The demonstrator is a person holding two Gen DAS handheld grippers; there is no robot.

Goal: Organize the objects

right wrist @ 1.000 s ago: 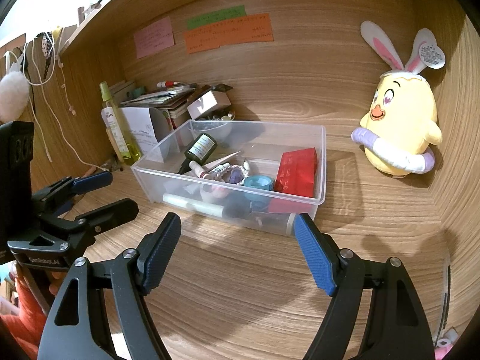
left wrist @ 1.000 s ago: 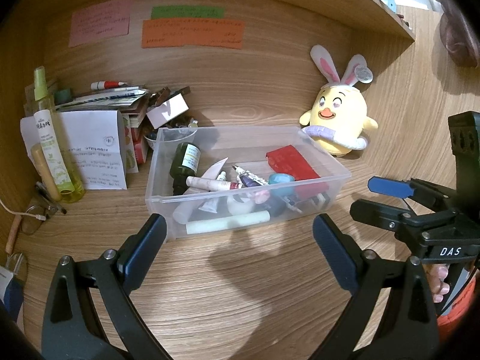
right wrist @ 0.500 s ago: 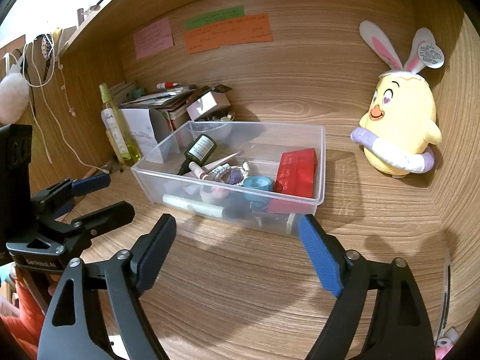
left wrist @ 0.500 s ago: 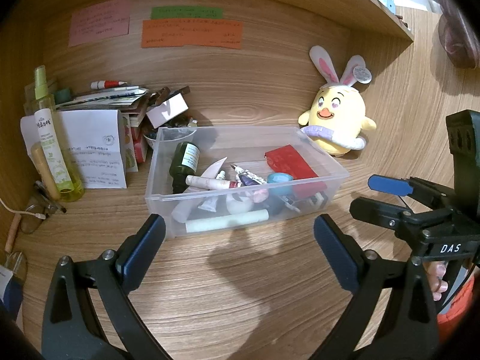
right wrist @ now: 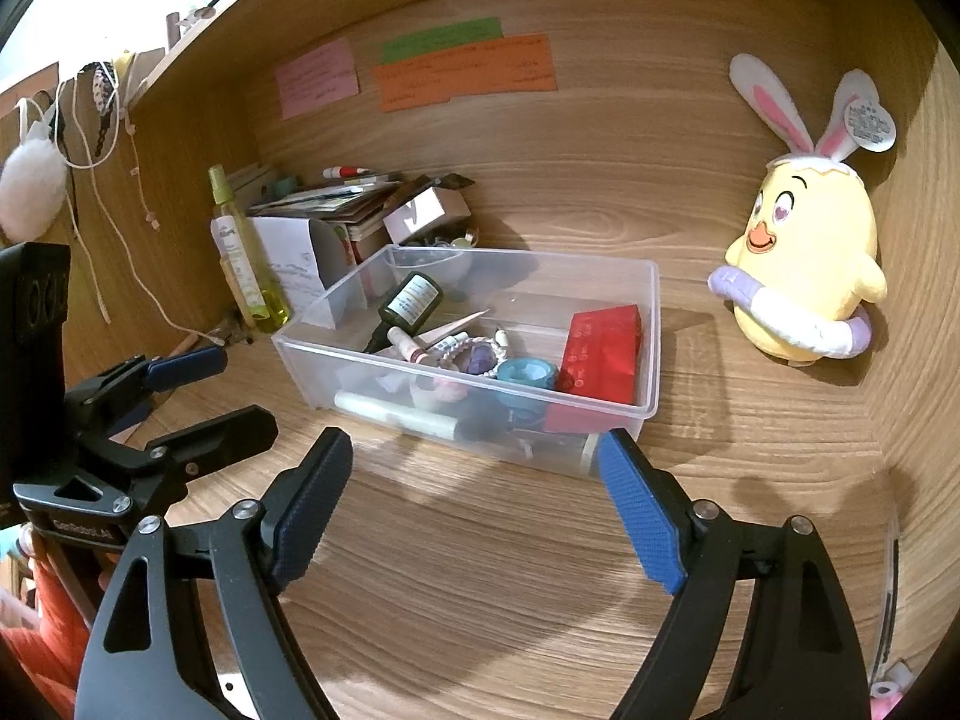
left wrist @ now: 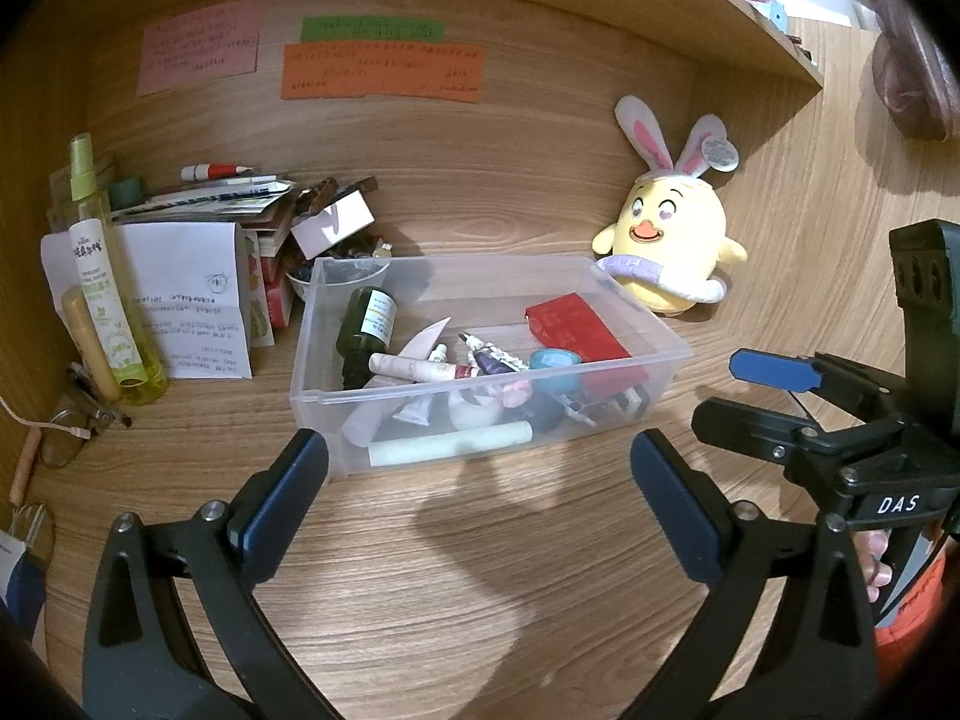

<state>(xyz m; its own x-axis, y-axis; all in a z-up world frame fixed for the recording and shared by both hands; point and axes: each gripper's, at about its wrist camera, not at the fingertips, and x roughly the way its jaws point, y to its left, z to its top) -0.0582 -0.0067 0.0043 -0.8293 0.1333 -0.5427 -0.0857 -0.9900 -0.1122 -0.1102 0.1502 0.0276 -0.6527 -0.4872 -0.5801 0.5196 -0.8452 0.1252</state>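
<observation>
A clear plastic bin (left wrist: 336,402) (right wrist: 651,348) stands on the wooden desk. It holds a red box (left wrist: 576,330) (right wrist: 600,354), a dark green bottle (left wrist: 366,327) (right wrist: 408,303), a blue tape roll (left wrist: 555,363) (right wrist: 528,373), a white stick (left wrist: 450,444) and several small tubes. My left gripper (left wrist: 480,510) is open and empty, a little in front of the bin; it also shows in the right wrist view (right wrist: 210,390). My right gripper (right wrist: 474,510) is open and empty, in front of the bin's right half; it also shows in the left wrist view (left wrist: 756,396).
A yellow bunny-eared plush (left wrist: 666,246) (right wrist: 804,276) sits right of the bin. A green spray bottle (left wrist: 105,282) (right wrist: 240,264), a white folded paper (left wrist: 192,294) and a stack of books and boxes (left wrist: 252,204) stand at the left. Glasses (left wrist: 72,426) lie near the left edge.
Both grippers have drifted back a little from the bin and the right gripper's jaws have spread slightly wider. Nothing in the bin has moved.
</observation>
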